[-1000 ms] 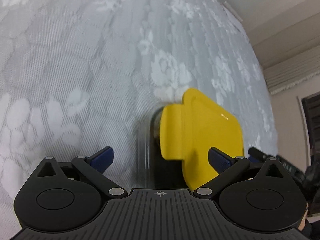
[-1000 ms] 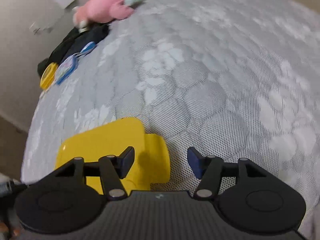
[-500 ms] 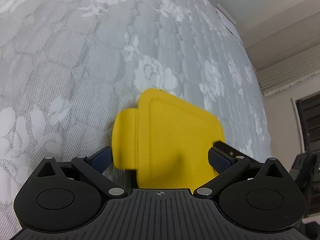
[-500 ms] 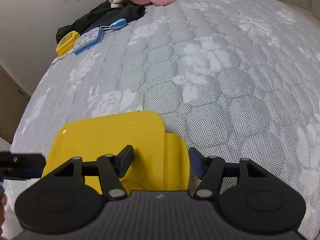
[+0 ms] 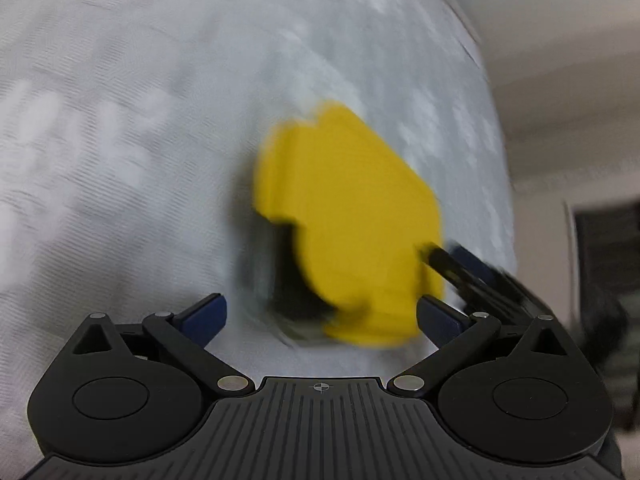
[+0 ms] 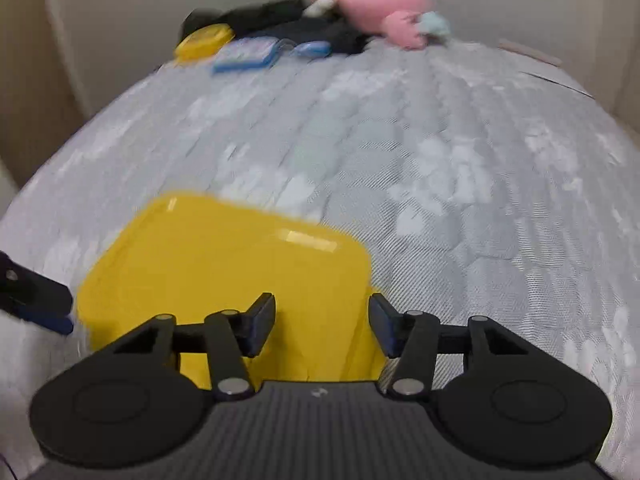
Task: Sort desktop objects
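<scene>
A yellow lidded box [image 5: 352,224] lies on the grey flowered mattress [image 5: 120,120], blurred in the left wrist view. My left gripper [image 5: 320,318] is open, with the box just ahead between its fingers and toward the right one. In the right wrist view the same yellow box [image 6: 224,264] lies right before my right gripper [image 6: 322,330], which is open with its fingers over the box's near edge. The left gripper's fingertip [image 6: 36,300] shows at the box's left side. The right gripper's finger [image 5: 472,272] shows at the box's right edge.
At the far end of the mattress lie a pink plush toy [image 6: 380,4], black cloth [image 6: 280,20], a small yellow case [image 6: 204,42], a blue flat case [image 6: 246,56] and a blue small item [image 6: 312,49]. A wall [image 6: 120,8] rises behind.
Both views have swung and blurred. The yellow box sits farther ahead and to the right in the left view. The right gripper has turned toward the far toys.
</scene>
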Demonstrator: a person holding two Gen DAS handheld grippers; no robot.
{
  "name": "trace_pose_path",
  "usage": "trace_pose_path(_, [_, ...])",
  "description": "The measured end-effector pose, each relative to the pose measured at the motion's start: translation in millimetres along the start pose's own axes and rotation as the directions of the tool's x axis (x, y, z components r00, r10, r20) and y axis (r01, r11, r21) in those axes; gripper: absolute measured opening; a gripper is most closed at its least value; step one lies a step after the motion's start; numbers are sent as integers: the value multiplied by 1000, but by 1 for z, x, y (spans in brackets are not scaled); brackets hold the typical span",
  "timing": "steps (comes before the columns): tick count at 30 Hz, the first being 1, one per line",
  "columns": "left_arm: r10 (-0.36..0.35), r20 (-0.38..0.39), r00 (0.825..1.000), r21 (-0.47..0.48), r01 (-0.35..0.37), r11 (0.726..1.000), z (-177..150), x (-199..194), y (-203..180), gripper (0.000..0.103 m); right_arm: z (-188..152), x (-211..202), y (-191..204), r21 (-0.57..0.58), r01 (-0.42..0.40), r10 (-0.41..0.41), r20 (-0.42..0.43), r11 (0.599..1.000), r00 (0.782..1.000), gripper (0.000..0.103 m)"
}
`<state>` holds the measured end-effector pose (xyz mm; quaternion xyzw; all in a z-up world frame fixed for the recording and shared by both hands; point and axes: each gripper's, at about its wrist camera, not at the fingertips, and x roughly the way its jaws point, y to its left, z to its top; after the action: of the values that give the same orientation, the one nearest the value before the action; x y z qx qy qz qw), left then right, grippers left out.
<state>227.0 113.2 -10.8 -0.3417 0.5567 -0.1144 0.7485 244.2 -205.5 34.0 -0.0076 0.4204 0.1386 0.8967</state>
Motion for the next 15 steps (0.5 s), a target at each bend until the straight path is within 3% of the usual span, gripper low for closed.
trace_pose_path(3, [37,99,994,-8,-36,999,16,-7,6,103,6,-3,-21,178,13,-20,37,984,999,55])
trace_pose_path(6, [50,126,991,-11,-49,999,28,0,5,103,8,4,-47,336,19,-26,16,942,1000,55])
trace_pose_path(11, [40,152,988,72,-51,996,41,16,-15,103,5,24,-68,366,6,-1,-15,931,1000,50])
trace_pose_path(15, [11,145,989,146,-33,989,47,28,-28,103,8,38,-66,393,-92,112,-30,915,993,39])
